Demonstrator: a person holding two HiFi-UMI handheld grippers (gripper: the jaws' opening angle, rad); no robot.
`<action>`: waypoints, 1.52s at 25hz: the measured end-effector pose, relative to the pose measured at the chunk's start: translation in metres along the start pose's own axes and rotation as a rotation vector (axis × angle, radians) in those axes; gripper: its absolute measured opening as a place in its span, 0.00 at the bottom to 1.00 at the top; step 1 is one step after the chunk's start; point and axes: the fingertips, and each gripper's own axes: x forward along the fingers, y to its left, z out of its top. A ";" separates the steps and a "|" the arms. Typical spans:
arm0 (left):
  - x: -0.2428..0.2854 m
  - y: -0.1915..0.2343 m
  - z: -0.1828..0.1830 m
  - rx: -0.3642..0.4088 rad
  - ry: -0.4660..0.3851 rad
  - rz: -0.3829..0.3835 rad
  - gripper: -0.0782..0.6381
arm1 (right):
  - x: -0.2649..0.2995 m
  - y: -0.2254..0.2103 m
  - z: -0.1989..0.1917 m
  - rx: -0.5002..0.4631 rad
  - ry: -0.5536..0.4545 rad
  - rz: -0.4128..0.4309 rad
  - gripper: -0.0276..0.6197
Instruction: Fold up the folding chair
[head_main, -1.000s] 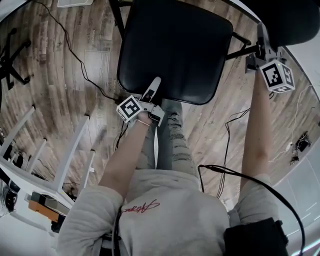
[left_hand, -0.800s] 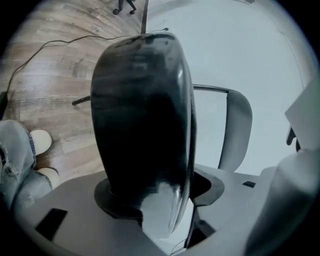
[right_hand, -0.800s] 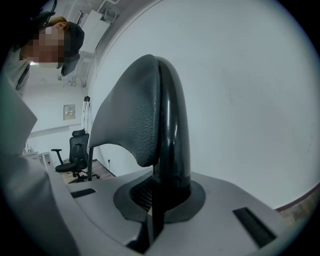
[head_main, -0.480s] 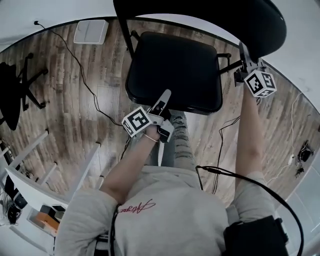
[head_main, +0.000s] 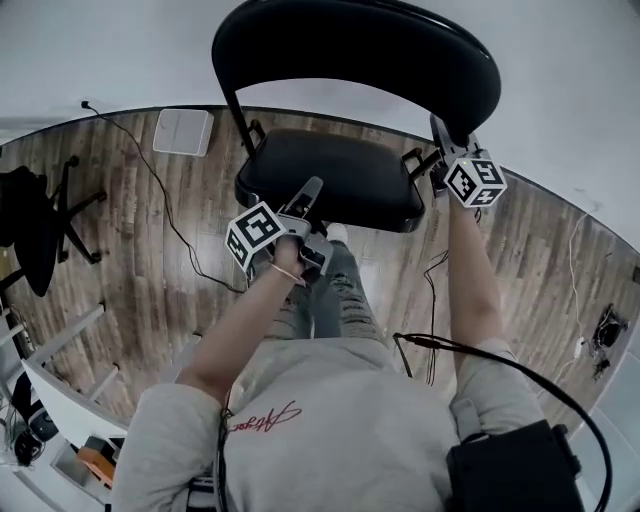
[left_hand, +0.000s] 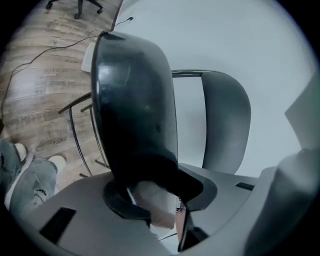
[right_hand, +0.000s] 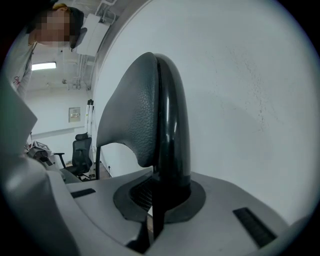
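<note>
1. The left gripper (head_main: 312, 190) is clamping the front edge of the seat (left_hand: 135, 100). Its jaws have just been closing, and the seat edge is sitting between them.
2. The right gripper (head_main: 441, 135) is gripping the right-hand edge of the backrest (right_hand: 165, 115), jaws pressing together on it (the black rim and the grey textured face are both running down into them).
3. The folding chair (head_main: 350, 185) is sitting directly in front of the person's legs (head_main: 330, 300), its backrest toward the white wall (head_main: 560, 100) and its seat not yet lying against the backrest.
4. A black cable (head_main: 150, 180) is trailing across the wood floor (head_main: 120, 260) left of the chair. A black office chair (head_main: 35, 230) is standing well apart.
</note>
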 end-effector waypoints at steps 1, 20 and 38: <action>0.006 -0.004 0.003 -0.022 -0.008 0.013 0.33 | 0.004 -0.005 0.001 0.007 0.008 0.002 0.07; 0.072 -0.045 0.044 -0.167 -0.100 0.285 0.31 | 0.029 -0.042 0.005 0.026 0.102 -0.132 0.07; 0.158 -0.086 0.087 -0.224 -0.235 0.401 0.34 | 0.041 -0.051 0.017 -0.080 0.295 -0.105 0.07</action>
